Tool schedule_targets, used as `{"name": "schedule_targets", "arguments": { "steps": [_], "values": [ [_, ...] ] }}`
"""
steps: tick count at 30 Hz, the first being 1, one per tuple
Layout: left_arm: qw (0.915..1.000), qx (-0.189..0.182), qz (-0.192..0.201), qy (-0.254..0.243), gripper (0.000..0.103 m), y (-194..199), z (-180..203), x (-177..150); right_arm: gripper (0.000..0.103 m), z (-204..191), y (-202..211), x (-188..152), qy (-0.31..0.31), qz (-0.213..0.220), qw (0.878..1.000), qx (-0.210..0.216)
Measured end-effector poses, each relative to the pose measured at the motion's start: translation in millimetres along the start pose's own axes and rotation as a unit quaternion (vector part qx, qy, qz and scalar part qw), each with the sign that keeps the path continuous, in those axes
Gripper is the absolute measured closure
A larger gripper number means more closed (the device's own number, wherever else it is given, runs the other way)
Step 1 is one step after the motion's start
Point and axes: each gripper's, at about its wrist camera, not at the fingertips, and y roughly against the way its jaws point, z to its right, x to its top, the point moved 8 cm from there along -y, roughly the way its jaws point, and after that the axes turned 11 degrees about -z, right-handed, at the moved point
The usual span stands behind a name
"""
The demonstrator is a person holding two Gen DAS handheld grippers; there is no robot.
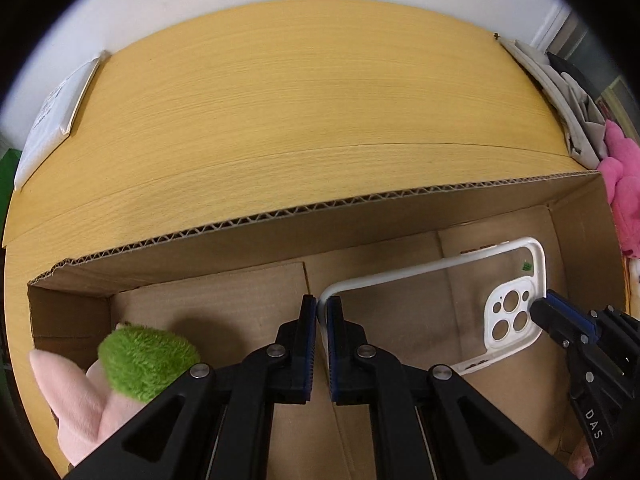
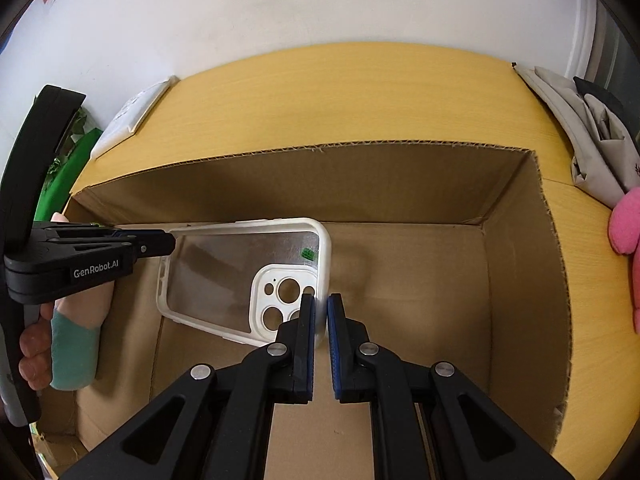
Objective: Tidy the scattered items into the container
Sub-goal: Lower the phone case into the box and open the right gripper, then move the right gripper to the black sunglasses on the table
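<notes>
Currently lowering 1 phone case (image 2: 244,276) into the cardboard box (image 2: 516,248), held level between 2 grippers, above the box floor. Left gripper (image 1: 322,312) pinching the rim at the plain end; right gripper (image 2: 320,310) pinching the rim at the camera-cutout end. Plush toy (image 1: 132,364) already inside, at the left corner. Next, probably: easing the case down flat, then spreading both jaws together to avoid tipping it.
</notes>
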Motion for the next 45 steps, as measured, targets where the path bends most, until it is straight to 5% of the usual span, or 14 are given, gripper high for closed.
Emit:
{"name": "schedule_targets", "arguments": {
  "steps": [11, 12, 13, 14, 16, 23, 28, 30, 33, 39, 45],
  "values": [
    [0.9996, 0.008, 0.019, 0.017, 0.095, 3, -4, 7, 0.092, -5, -13, 1, 0.004, 0.002, 1.0, -0.006],
    [0.9995, 0.006, 0.025, 0.019, 0.085, 8, -5, 7, 0.088, -5, -11, 1, 0.007, 0.007, 1.0, -0.007],
    [0.9993, 0.004, 0.031, 0.021, 0.078, 13, -5, 7, 0.07, -6, -9, 1, 0.006, 0.01, 1.0, -0.007],
    [0.999, 0.003, 0.038, 0.021, 0.065, 19, -6, 8, 0.04, -7, -4, 1, 0.004, 0.015, 1.0, -0.004],
    [0.9979, 0.004, 0.062, 0.022, 0.057, 37, -7, 6, 0.021, -9, 7, 2, 0.002, 0.029, 1.0, 0.005],
    [0.9913, 0.019, 0.13, -0.012, 0.057, 115, -7, -16, 0.02, -30, 99, -7, 0.038, 0.094, 0.995, 0.015],
    [0.9774, 0.008, 0.206, -0.048, 0.048, 198, 5, -94, 0.007, -46, 218, -69, 0.126, 0.194, 0.973, -0.002],
    [0.9713, -0.003, 0.229, -0.063, 0.031, 220, 7, -142, 0.003, -46, 255, -110, 0.141, 0.214, 0.966, 0.024],
    [0.9706, -0.006, 0.226, -0.082, 0.028, 222, 13, -205, 0.0, -48, 278, -174, 0.164, 0.216, 0.962, 0.03],
    [0.98, -0.054, 0.173, -0.083, 0.028, 168, 31, -318, 0.0, -75, 235, -282, 0.196, 0.132, 0.97, 0.046],
    [0.9882, -0.132, 0.075, -0.021, 0.028, 85, 37, -397, 0.001, -112, 158, -374, 0.213, 0.026, 0.972, 0.09]
  ]
}}
